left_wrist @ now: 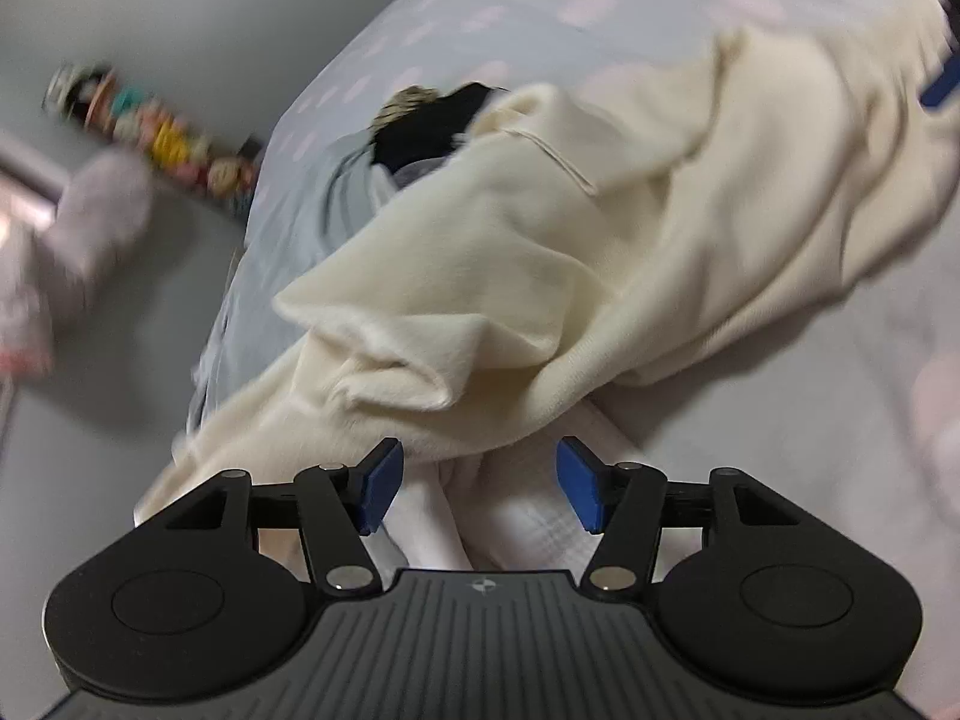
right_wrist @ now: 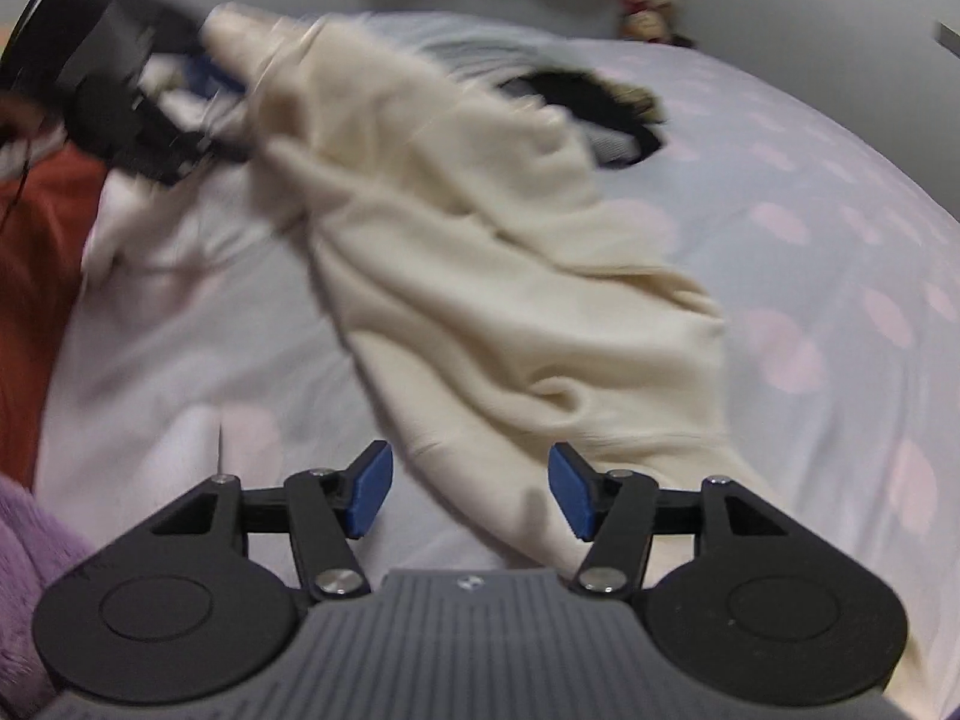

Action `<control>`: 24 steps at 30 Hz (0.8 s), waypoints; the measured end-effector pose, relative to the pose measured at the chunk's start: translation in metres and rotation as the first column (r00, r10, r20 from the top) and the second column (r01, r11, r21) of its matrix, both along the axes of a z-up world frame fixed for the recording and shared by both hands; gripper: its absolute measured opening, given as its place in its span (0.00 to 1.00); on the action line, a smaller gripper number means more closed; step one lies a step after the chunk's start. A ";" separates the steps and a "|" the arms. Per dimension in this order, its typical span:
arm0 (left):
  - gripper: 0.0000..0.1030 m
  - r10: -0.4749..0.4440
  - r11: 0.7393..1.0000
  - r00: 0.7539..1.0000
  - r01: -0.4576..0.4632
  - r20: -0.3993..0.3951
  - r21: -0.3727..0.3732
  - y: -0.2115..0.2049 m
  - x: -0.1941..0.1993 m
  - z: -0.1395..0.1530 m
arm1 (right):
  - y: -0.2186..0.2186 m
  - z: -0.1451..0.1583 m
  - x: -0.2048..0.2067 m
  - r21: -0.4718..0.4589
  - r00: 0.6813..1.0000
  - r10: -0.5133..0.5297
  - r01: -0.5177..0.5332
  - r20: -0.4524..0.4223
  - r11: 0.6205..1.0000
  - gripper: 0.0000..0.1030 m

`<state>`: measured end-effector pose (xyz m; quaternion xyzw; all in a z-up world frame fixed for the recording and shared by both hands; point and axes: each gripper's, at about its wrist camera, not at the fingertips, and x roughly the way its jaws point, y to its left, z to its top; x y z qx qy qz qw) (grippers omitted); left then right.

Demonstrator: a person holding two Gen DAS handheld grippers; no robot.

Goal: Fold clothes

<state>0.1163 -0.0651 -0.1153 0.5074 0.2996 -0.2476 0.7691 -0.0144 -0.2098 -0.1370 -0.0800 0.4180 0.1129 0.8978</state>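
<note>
Black ribbed housing fills the bottom of each wrist view, and ahead of it the blue pads stand parted. Between the pads of the left gripper [left_wrist: 479, 489] lies rumpled white cloth [left_wrist: 510, 516] with a faint check, and the pads do not press on it. Just beyond it the cream garment [left_wrist: 600, 252] is heaped in soft folds, running up and to the right across the bed.

That bed wears a pale lilac sheet [right_wrist: 840, 252] with pink spots, seen in both views. Farther back on it sits a dark item [left_wrist: 432, 126] with a mottled edge, next to a grey-blue piece of fabric [left_wrist: 288, 240]. Off the bed, a plain grey wall shows, with a blurred row of colourful small objects [left_wrist: 162, 138] along it.

From the right wrist view the cream garment stretches as a long diagonal band from the upper left down to the lower right, where it passes under the right gripper [right_wrist: 470, 492]. Its jaws are also apart, with the garment's edge lying between them but not clamped. At the upper left the left gripper shows blurred, close to the garment's far end. A rust-red sleeve [right_wrist: 36, 276] fills the left edge, and purple fleecy fabric [right_wrist: 24, 570] sits in the lower left corner
</note>
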 end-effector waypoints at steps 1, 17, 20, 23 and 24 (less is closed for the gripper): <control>0.54 -0.019 1.000 1.000 0.018 0.016 0.024 -0.002 0.001 -0.007 | 0.002 -0.004 0.003 -0.012 1.000 0.013 -0.013 -0.008 1.000 0.60; 0.07 0.095 0.989 0.995 -0.099 -0.041 -0.110 -0.027 0.024 0.029 | -0.014 0.028 -0.003 -0.083 0.988 -0.076 0.088 0.136 0.993 0.04; 0.06 0.083 0.983 0.996 -0.087 -0.030 -0.164 -0.032 0.006 0.057 | -0.035 0.059 -0.024 -0.063 0.963 -0.154 0.172 0.223 0.983 0.04; 0.06 0.051 0.975 0.999 -0.054 -0.017 -0.216 -0.039 -0.018 0.088 | -0.057 0.093 -0.056 -0.047 0.930 -0.217 0.241 0.295 0.969 0.04; 0.06 0.040 0.971 0.999 -0.043 -0.020 -0.235 -0.043 -0.026 0.098 | -0.063 0.103 -0.067 -0.044 0.919 -0.235 0.261 0.317 0.964 0.04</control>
